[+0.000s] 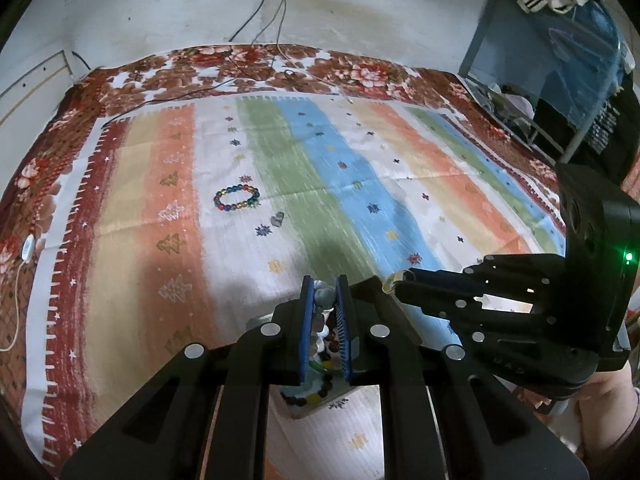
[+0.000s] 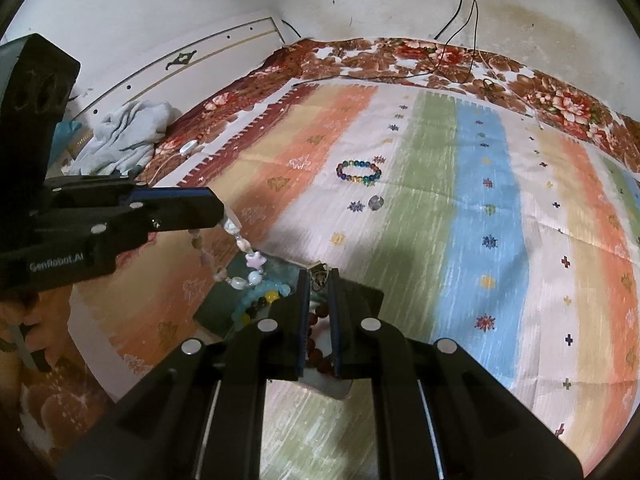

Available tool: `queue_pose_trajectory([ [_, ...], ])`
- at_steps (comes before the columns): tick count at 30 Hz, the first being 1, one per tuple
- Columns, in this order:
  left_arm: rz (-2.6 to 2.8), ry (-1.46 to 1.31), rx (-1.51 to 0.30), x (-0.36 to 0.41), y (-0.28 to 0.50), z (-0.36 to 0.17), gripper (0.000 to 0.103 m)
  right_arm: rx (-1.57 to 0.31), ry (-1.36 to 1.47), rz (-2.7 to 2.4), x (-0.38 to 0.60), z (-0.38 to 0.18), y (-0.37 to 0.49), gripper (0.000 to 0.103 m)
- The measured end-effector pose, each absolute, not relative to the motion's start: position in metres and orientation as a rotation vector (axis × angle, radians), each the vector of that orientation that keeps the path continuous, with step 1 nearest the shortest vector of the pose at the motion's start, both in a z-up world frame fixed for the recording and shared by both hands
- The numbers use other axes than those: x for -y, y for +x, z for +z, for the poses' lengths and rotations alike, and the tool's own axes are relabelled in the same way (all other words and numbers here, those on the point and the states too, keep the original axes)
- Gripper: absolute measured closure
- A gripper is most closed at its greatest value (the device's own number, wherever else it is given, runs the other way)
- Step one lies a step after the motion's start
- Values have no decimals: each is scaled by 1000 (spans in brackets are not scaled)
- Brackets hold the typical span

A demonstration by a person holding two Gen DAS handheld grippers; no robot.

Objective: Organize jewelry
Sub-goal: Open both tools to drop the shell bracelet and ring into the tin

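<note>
The left gripper (image 1: 325, 294) pinches a pale bead strand (image 2: 244, 246) hanging over a tray (image 2: 218, 312). The right gripper (image 2: 319, 280) clamps a small ring (image 1: 390, 281). At eleven o'clock lies one rainbow bracelet (image 1: 236, 198).

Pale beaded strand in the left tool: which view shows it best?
Right wrist view: the pale beaded strand hangs in the open from the left tool toward the box. Left wrist view shows only beads bunched between that tool's blue pads.
</note>
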State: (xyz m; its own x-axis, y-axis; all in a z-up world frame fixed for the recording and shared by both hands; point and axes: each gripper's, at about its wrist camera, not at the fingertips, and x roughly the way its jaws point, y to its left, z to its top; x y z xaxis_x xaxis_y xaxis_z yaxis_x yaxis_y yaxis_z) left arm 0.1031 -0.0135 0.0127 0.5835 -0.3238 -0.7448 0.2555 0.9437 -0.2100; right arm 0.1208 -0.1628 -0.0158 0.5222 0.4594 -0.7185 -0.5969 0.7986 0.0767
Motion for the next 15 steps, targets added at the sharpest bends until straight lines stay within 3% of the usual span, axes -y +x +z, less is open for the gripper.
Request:
queue_pose_trajectory([
  [9,-337,-60,-902,19,105,8,92,-812,-202,661,159,-22,121,91],
  [10,-328,-60,-905,19,106,8,81,-808,-206,652,159,-23,121,88],
  [12,-285,-40,-906,16,111,5,60,-801,-216,625,160,-24,123,58],
  [15,-238,-27,-886,9,114,8,60,-803,-221,604,163,-27,127,57],
])
